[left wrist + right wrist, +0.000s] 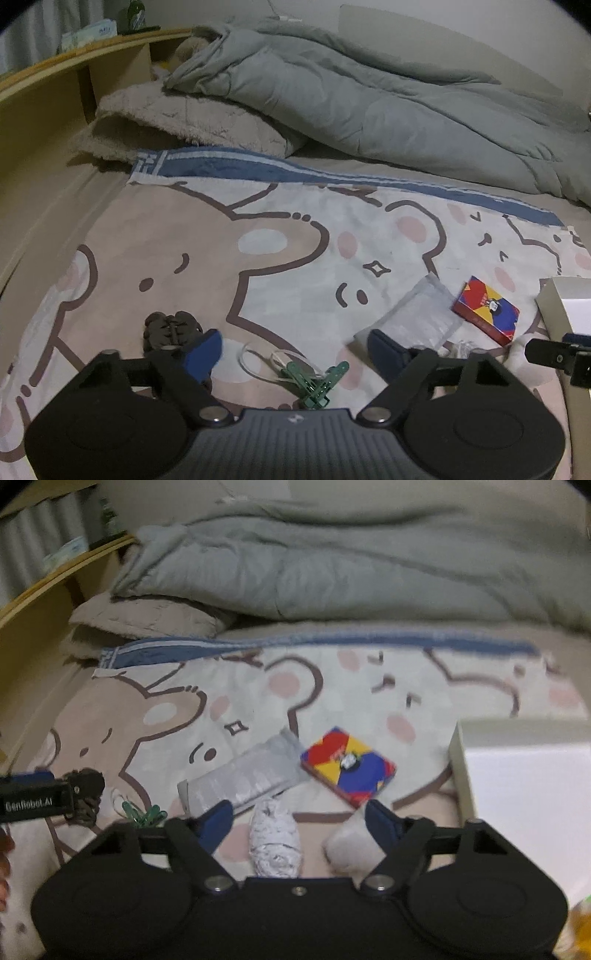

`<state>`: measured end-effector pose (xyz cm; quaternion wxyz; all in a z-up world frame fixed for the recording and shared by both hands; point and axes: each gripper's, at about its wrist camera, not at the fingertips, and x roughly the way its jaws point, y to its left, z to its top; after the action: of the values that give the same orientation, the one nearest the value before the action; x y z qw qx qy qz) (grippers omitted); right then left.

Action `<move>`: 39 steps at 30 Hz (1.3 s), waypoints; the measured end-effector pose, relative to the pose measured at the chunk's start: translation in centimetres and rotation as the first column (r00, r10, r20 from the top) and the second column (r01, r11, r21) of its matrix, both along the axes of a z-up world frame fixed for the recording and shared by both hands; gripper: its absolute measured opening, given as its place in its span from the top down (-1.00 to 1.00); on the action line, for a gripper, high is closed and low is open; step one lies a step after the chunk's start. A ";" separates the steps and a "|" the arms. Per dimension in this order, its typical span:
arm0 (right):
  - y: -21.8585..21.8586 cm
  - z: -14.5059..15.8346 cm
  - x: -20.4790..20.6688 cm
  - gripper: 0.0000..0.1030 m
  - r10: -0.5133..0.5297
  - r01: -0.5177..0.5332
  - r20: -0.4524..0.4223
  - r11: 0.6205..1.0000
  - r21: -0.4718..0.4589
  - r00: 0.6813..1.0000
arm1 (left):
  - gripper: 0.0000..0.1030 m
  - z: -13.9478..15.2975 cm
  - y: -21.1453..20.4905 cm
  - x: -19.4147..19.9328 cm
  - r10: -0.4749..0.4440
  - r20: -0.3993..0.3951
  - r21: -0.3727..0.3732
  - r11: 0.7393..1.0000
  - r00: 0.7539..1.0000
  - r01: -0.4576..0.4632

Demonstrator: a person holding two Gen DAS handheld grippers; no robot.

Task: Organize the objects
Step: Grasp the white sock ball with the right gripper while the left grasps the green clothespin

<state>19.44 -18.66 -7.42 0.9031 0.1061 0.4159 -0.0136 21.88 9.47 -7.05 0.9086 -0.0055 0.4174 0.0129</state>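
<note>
Green clip (316, 382) lies between open left hand-held gripper (295, 350) fingers.

The left gripper (295, 349) has a matte black housing with two round lobes, a ribbed dark grey centre plate bearing a small pale logo, and two silver pivot screws. Black link arms carry blue-padded fingers (205, 352). The right gripper (299, 821) is built alike: black lobes, silver pivots, blue pads (218, 823). White lettering marks the left gripper's black side bar.
</note>
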 end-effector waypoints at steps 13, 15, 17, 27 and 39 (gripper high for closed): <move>-0.9 -4.2 3.4 -0.02 0.040 -0.015 -0.127 0.982 0.188 0.991 | -0.51 -4.2 -0.9 2.3 -0.079 -0.128 0.012 0.997 0.989 0.081; -0.3 -4.5 3.8 -0.03 0.056 -0.032 -0.134 0.984 0.175 0.989 | -0.51 -5.0 -1.1 2.6 -0.080 -0.149 0.005 0.997 0.986 0.082; 0.2 -4.9 4.0 -0.03 0.071 -0.047 -0.149 0.986 0.158 0.986 | -0.51 -5.7 -1.4 2.8 -0.088 -0.164 0.009 0.996 0.982 0.091; 0.9 -6.9 4.4 0.00 0.117 -0.098 -0.201 0.990 0.102 0.973 | -0.27 -8.3 -2.1 3.8 -0.067 -0.239 0.032 0.997 0.969 0.077; 1.7 -7.0 3.9 0.19 0.165 -0.158 -0.196 0.986 0.049 0.967 | 0.21 -8.6 -1.1 4.2 -0.018 -0.268 -0.004 1.000 0.963 0.018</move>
<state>23.37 -16.91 -14.44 0.8530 0.0850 0.5118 0.0565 26.08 8.40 -15.63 0.8439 -0.0008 0.5364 0.0049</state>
